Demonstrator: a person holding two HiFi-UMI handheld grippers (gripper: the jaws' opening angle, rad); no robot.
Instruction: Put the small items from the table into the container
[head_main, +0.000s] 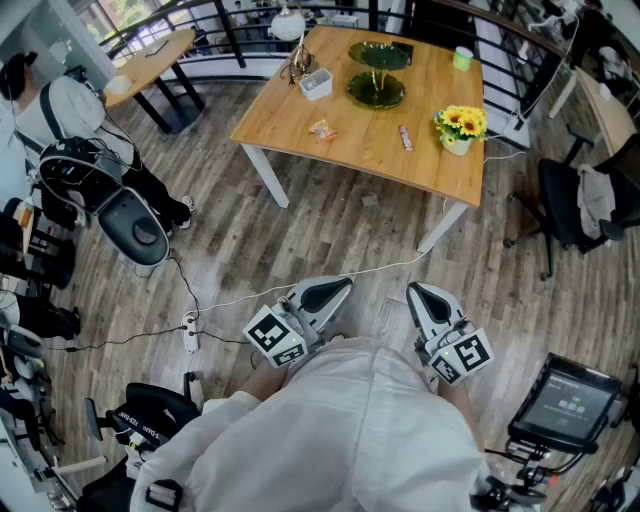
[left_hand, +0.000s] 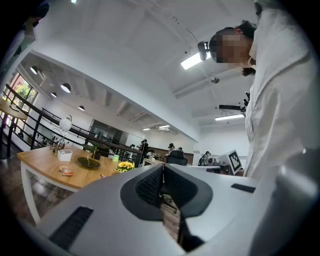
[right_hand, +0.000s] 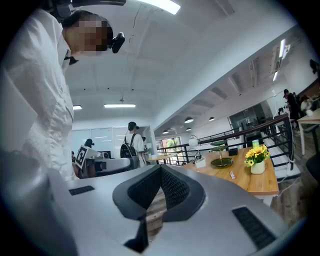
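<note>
My left gripper (head_main: 338, 287) has its fingers together and empty, and so does my right gripper (head_main: 414, 291). Both hang at my waist, well apart from the worktop (head_main: 360, 160) ahead. On it, left to right: container (head_main: 316, 83), packet (head_main: 322, 129) just before it, bar (head_main: 405, 137).

Grey-brown plank floor (head_main: 330, 230) throughout, crossed by a white cable (head_main: 372, 269). Square wooden table (head_main: 370, 140) on white legs near black railing (head_main: 200, 20); smaller round table (head_main: 150, 62) and black office chair (head_main: 575, 205) at the sides. White ceiling, lit by strip lights (left_hand: 192, 60).
</note>
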